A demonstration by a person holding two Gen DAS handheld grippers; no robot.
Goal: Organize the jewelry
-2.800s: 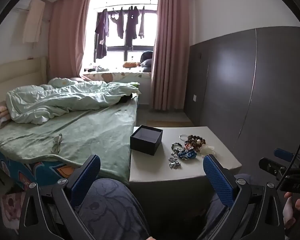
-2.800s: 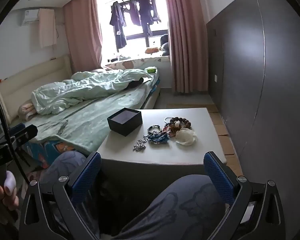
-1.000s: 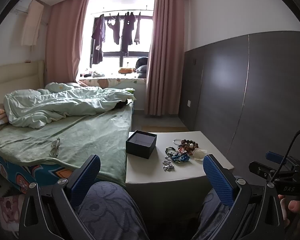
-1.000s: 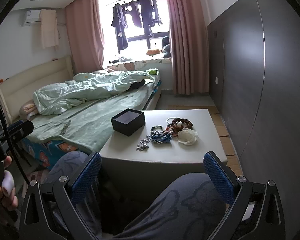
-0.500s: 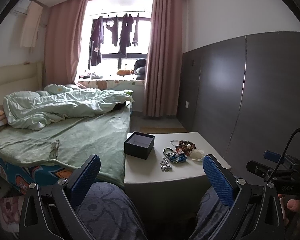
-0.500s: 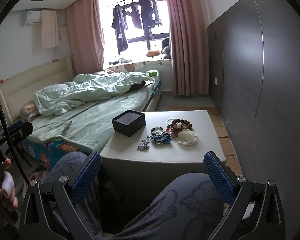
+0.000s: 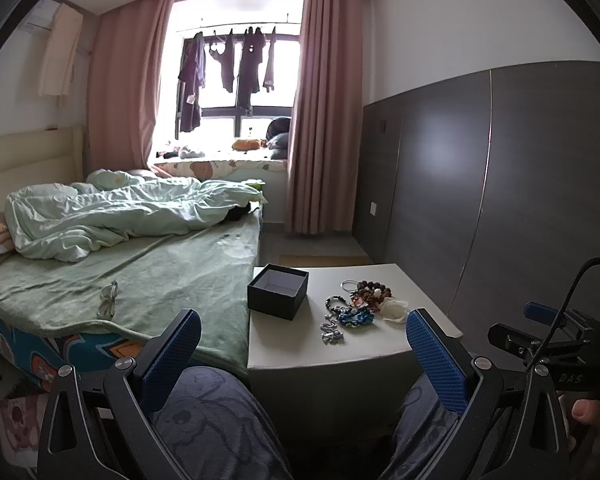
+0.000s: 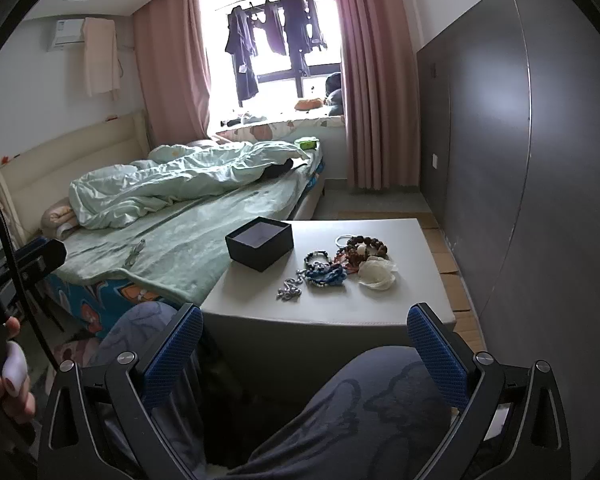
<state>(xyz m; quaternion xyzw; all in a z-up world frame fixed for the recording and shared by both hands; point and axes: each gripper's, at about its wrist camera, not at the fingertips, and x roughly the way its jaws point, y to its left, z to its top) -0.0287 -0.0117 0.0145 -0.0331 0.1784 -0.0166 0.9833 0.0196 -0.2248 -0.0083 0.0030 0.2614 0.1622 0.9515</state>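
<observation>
An open dark box stands on the left part of a low white table. Right of it lies a heap of jewelry: a silver chain, blue beads, a brown bead bracelet and a white flower piece. My left gripper and right gripper are open and empty, held back from the table above my knees.
A bed with a green blanket runs along the table's left side, with glasses on it. A dark panelled wall stands close on the right. The right gripper's body shows at the left view's right edge.
Both grippers have drawn back and risen a little, so the table looks smaller and farther. Both jaws stay open. Nothing on the table has moved.
</observation>
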